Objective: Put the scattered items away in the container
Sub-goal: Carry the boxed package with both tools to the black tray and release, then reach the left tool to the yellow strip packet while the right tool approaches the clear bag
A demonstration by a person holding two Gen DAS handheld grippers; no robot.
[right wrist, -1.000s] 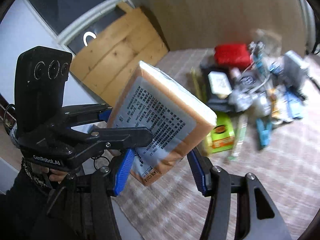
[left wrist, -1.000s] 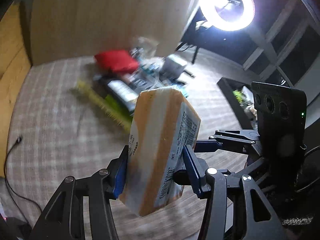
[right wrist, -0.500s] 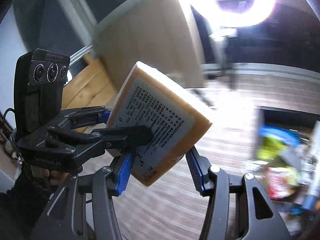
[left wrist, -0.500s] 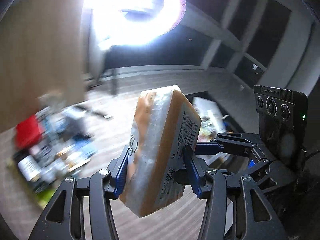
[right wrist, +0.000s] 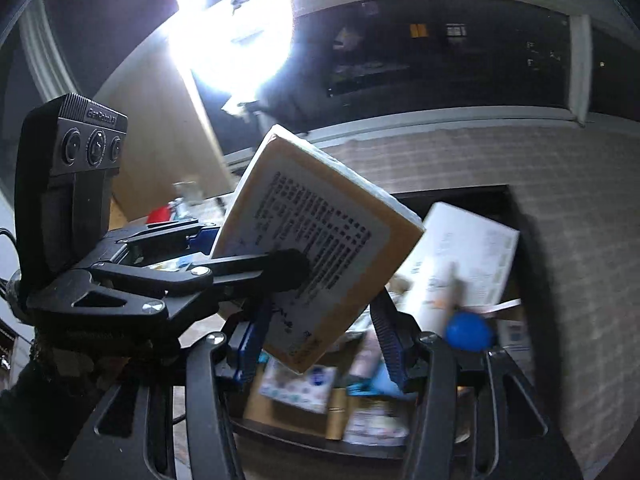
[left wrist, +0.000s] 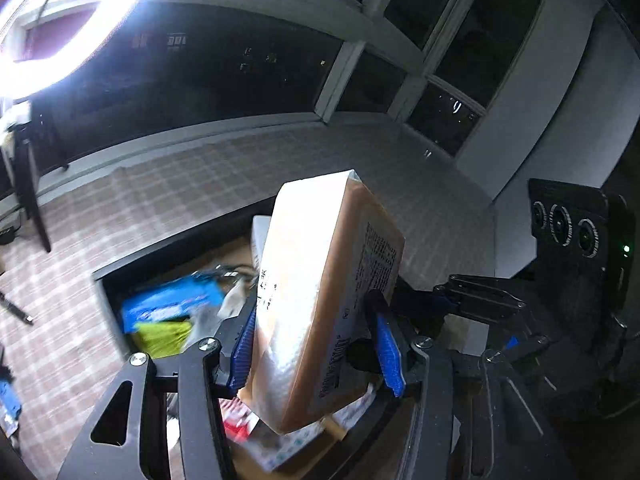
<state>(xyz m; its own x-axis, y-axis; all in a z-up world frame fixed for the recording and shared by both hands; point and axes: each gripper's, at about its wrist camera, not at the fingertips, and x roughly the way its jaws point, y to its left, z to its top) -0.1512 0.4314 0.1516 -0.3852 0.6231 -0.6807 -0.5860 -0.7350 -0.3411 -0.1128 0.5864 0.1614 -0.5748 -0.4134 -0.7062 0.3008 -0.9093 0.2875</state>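
An orange-and-white packet (left wrist: 320,292) with a printed label (right wrist: 316,236) is held up between both grippers. My left gripper (left wrist: 312,308) has its blue pads on the packet's two broad faces; its jaws are opening. My right gripper (right wrist: 320,308) is shut on the packet's lower corner. In the right wrist view one left-gripper finger (right wrist: 284,264) lies across the label. Below the packet is the black container (left wrist: 168,248), whose far rim (right wrist: 452,192) shows in the right wrist view. The container holds several items.
In the container lie a blue packet (left wrist: 172,304), a green packet (left wrist: 160,336), a white box (right wrist: 468,256) and a blue ball (right wrist: 468,332). Checked carpet (left wrist: 180,184) surrounds it. A ring light (right wrist: 232,36) glares. The scattered pile (right wrist: 168,212) lies far left.
Both grippers have swung sideways with the packet, away from the pile on the carpet and over the black container. The pile has left the left wrist view.
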